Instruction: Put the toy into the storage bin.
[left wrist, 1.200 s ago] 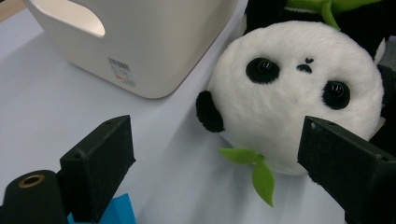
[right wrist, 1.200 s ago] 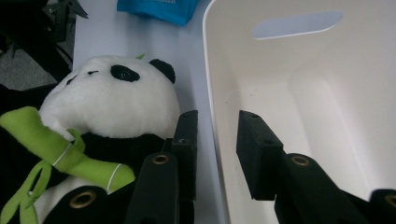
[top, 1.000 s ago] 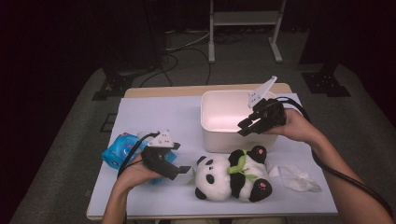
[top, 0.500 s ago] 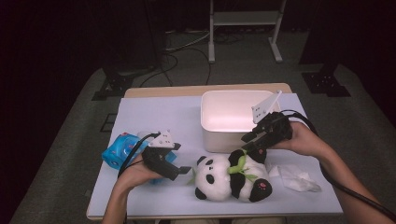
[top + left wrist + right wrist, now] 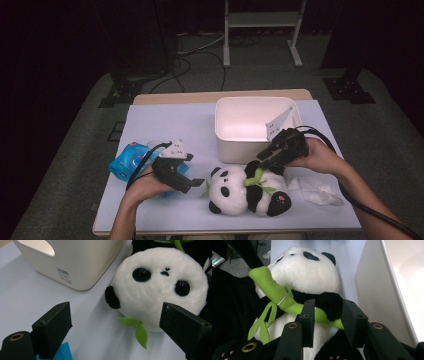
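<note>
High view, nearest edge: two forearms come in from the bottom over the pale surface point(image 5: 165, 125).
Left gripper point(image 5: 192, 182): held low at the near left, its jaws standing wide apart with nothing between them; in the left gripper view they frame the toy's face from just short of it.
Blue toy point(image 5: 125, 160): lies under and behind the left hand, at the surface's left side.
Plush panda point(image 5: 240, 192): lies on its back near the front edge, head toward the left gripper, a green bamboo stalk point(image 5: 287, 302) across its chest.
Crumpled white wrapper point(image 5: 315, 190): on the surface just right of the panda.
Right gripper point(image 5: 262, 159): down over the panda's upper body; in the right gripper view its jaws stand part-way apart, one on each side of the bamboo stalk and the black arm, having just been opening a little; whether the pads press on the plush cannot be told.
White tub point(image 5: 250, 125): stands just behind the panda, open top up, inside looks bare.
Far side: dark floor with cables and a metal stand point(image 5: 260, 20).
</note>
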`<state>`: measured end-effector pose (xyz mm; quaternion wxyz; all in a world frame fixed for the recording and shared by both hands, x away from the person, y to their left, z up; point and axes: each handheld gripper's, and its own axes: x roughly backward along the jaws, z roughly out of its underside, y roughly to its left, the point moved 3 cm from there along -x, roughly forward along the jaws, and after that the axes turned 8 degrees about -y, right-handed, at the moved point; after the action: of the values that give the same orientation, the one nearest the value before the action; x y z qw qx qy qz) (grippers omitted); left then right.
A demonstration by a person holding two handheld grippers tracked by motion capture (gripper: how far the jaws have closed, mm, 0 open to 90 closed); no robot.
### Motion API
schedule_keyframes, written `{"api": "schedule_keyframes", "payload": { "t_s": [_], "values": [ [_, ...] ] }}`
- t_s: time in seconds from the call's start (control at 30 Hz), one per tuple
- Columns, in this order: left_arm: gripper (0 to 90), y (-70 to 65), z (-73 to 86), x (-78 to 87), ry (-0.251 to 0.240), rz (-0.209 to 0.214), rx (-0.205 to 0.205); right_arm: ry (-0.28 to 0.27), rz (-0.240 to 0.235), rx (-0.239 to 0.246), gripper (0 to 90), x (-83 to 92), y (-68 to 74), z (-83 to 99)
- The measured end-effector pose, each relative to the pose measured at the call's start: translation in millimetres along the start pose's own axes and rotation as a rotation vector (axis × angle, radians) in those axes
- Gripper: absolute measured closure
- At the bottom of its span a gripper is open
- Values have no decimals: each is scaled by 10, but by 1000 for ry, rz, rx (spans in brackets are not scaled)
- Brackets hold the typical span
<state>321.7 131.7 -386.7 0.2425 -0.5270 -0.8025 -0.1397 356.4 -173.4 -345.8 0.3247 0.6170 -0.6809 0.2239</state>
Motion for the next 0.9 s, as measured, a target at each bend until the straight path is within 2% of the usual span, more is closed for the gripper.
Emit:
{"api": "schedule_keyframes", "payload": {
  "t_s": [0.3,0.5,0.73,0.9],
  "values": [
    [97,-10,-4,1,3,2,-3,27,-5,-7,617,-109,-71,-2],
    [97,-1,3,4,3,1,-2,25,-17,-18,616,-152,-112,-11],
    [97,-6,0,6,2,2,-1,33,-24,0,606,-159,-56,-43],
    [96,-15,0,1,6,2,-2,37,-23,-13,606,-144,-64,-26]
  ]
}}
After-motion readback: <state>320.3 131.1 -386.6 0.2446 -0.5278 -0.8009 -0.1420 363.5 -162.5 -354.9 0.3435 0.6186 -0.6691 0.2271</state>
